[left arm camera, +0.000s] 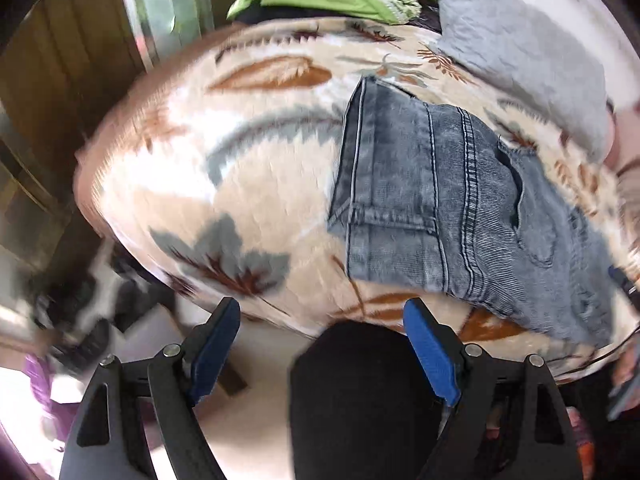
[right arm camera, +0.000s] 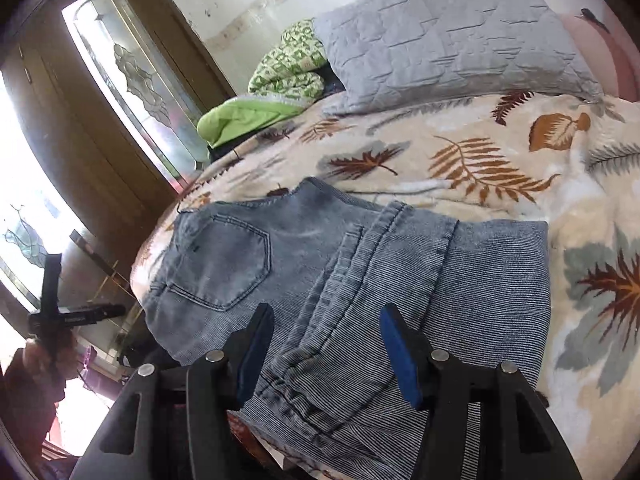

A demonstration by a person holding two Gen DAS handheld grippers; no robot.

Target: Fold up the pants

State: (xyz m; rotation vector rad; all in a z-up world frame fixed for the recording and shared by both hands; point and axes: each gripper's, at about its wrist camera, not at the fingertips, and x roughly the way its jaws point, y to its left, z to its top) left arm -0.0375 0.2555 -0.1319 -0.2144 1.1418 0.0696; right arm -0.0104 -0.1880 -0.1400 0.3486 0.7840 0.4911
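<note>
Blue jeans (right arm camera: 320, 264) lie folded on a leaf-patterned blanket (right arm camera: 480, 152) near the bed's front edge, back pocket up on the left and the legs doubled over on the right. My right gripper (right arm camera: 327, 310) hovers open just over the folded legs, and its pads press on nothing. In the left wrist view the jeans (left arm camera: 440, 208) lie to the right. My left gripper (left arm camera: 320, 306) stands wide open and empty above the bed's near edge, left of the jeans. The right wrist view shows that left gripper (right arm camera: 52, 312) at far left, in a hand.
A grey quilted pillow (right arm camera: 448, 40) and a bunched green blanket (right arm camera: 280, 80) lie at the far end of the bed. A wooden door with glass panes (right arm camera: 132, 80) stands to the left. A person's dark-clad leg (left arm camera: 360, 400) is below the bed's edge.
</note>
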